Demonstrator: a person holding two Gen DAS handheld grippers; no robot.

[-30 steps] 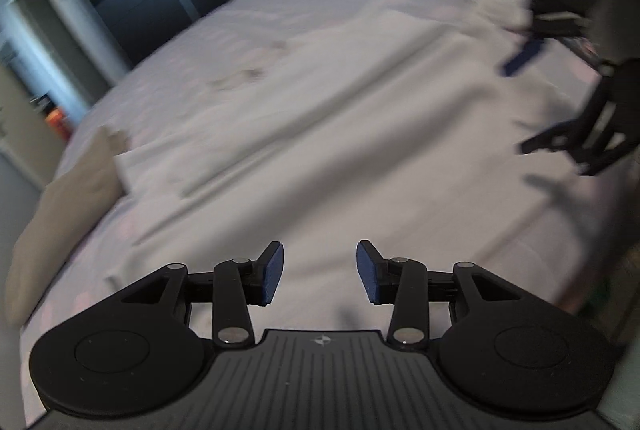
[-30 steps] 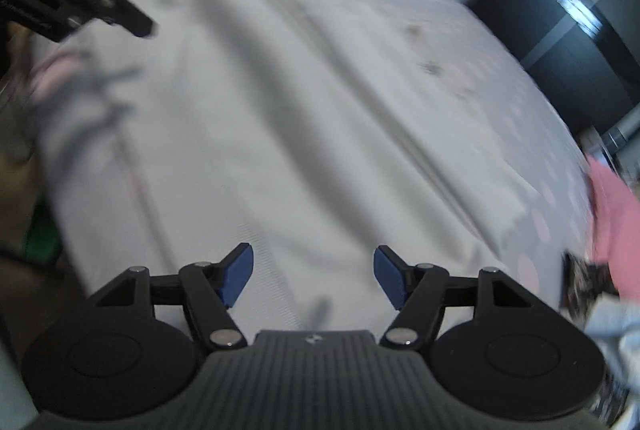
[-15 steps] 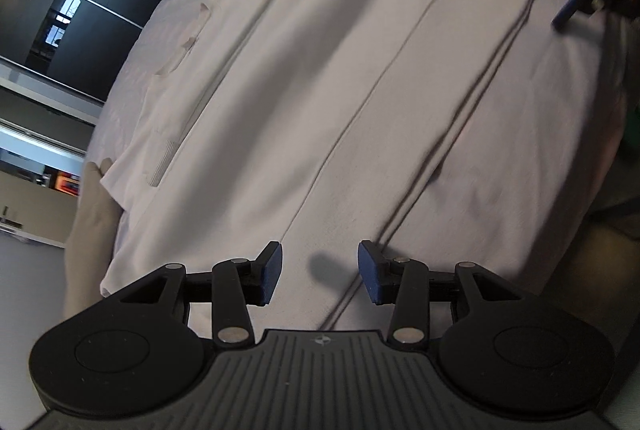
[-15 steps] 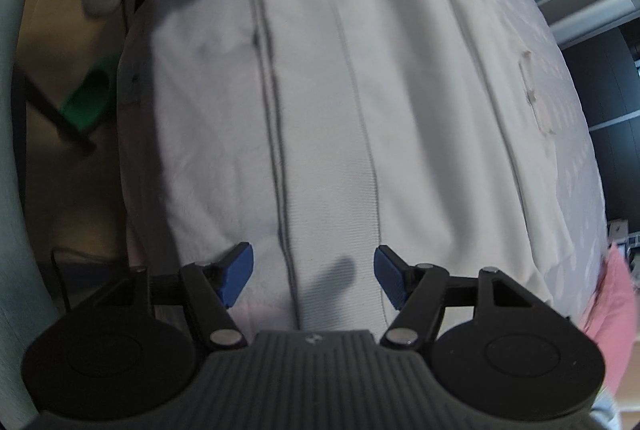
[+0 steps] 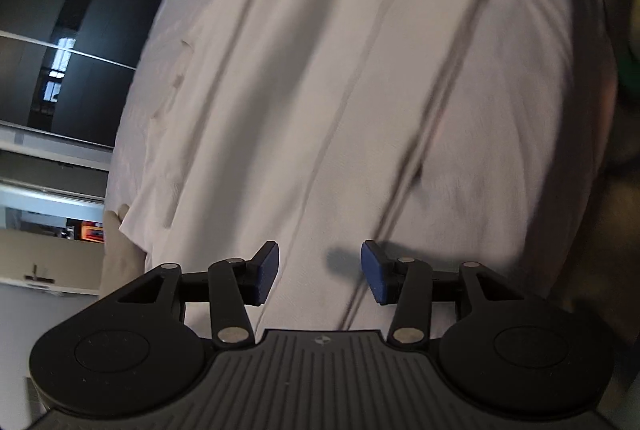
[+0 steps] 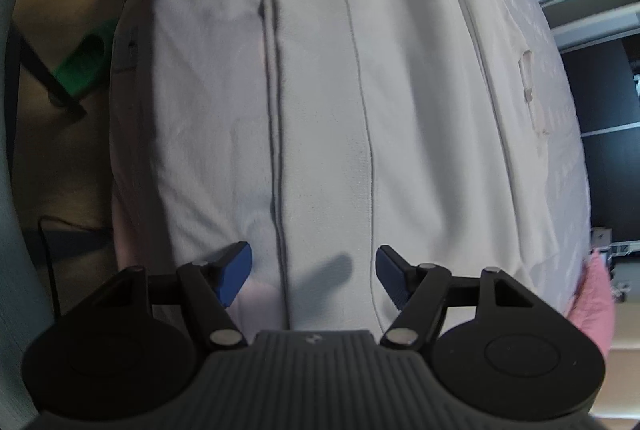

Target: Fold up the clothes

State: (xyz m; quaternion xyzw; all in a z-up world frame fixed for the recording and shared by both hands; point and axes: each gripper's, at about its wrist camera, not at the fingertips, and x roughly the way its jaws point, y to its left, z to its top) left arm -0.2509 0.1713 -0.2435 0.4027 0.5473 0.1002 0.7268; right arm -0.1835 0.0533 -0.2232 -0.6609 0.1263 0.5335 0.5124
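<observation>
Garment first: it's white, spread out flat on a bed, and it fills most of what both cameras see. Long seams run away from each gripper down its length. It looks like trousers laid lengthwise, though the blur makes that hard to swear to.

Left gripper sits right over the near end of the cloth, jaws opening, blue pads apart with only cloth below them and nothing pinched. A dark seam passes just inside its right pad.

Right gripper is over the other end, pointing back the opposite way, jaws standing wide and empty too. One dark seam runs off just ahead of its left pad, and a fainter one just inside the right pad.

Each camera catches the other gripper at the far end of the cloth, up at the top of the frame.

Beyond that: a pink item off to the right gripper's right, a beige pillow to the left gripper's left, a green thing on the floor, and dark wardrobe doors behind the bed.
</observation>
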